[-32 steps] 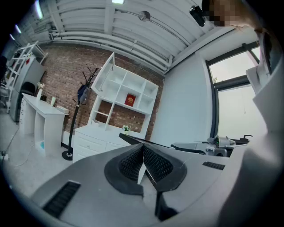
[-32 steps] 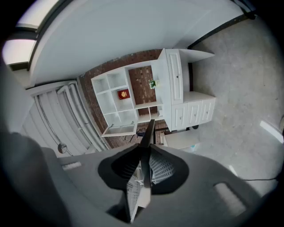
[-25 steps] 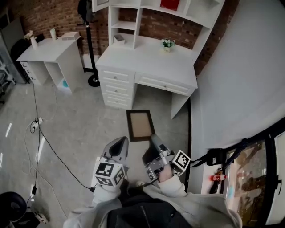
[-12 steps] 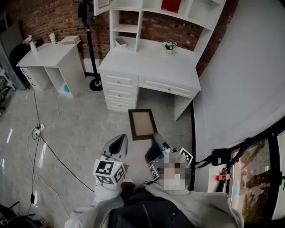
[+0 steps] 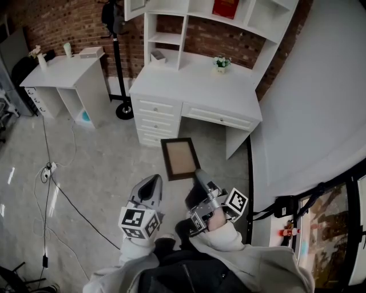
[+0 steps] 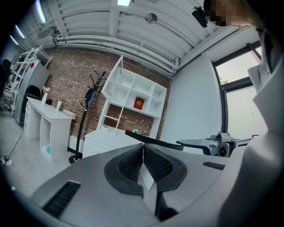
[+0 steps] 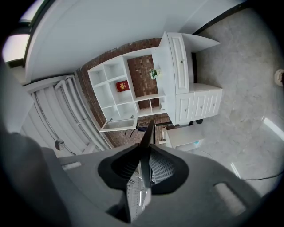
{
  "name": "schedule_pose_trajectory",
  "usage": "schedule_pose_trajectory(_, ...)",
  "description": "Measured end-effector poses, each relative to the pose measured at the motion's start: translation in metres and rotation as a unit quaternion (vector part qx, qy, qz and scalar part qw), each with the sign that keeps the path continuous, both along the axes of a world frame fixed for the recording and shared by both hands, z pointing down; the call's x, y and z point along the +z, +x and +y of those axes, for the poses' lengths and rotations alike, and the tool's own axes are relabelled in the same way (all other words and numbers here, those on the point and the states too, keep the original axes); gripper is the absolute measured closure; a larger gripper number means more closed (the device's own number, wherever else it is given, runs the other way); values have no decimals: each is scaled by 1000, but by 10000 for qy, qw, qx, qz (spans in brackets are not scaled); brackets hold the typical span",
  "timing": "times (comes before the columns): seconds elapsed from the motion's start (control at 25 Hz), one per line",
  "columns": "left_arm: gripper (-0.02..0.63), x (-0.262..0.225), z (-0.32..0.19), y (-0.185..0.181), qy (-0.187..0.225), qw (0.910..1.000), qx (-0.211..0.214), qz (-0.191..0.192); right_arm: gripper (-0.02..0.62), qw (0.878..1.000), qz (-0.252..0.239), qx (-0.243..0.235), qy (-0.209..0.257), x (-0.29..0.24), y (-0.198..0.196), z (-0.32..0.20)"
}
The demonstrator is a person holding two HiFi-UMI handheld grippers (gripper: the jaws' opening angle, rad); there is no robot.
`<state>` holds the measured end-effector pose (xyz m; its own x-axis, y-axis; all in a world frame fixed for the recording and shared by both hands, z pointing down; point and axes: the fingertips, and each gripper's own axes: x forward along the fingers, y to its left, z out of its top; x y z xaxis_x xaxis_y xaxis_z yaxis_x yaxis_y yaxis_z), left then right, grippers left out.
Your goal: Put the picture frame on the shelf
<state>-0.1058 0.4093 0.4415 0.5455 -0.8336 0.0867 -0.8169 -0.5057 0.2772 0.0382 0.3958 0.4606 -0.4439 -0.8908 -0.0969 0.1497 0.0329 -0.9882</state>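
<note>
**A:** What are the jaws of the right gripper (image 7: 144, 153) doing?

**B:** They are pinching the picture frame (image 5: 180, 158) by its near edge. In the right gripper view the frame is showing only edge-on, as a thin dark slab rising from between the jaws, so its face is not showing there.

**A:** And the left gripper (image 6: 143, 153)?

**B:** Its jaws are pressing together with nothing between them. It is hanging just beside the right one, apart from the frame.

**A:** What is getting cut off or hidden?

**B:** The frame's gripped edge is disappearing behind the right gripper in the head view. The shelf (image 5: 171, 26) is running off the top of that picture, so its upper cubbies are only partly showing. From the left gripper view the frame is reading as a mere dark line.

**A:** How is the frame looking from above?

**B:** It is showing a dark rectangular border around a plain tan panel, and I cannot tell whether any picture is sitting in it. It is tilting away from the person, over the floor (image 5: 103, 171) in front of the white desk (image 5: 194, 86), well short of the shelf. A small plant (image 5: 222, 62) is standing on the desk, and a red box (image 5: 226, 8) is sitting in one cubby.
</note>
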Motion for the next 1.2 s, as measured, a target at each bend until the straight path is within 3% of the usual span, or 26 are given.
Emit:
schedule_pose_trajectory(0.28, 601, 10, -53, 24, -141, 9998, -133, -31, 528, 9998, 16, -173, -138, 13, 24, -52)
schedule_pose_trajectory(1.2, 601, 8, -200, 114, -31, 9988, -462, -143, 528, 9988, -182, -436, -128, 15, 114, -204)
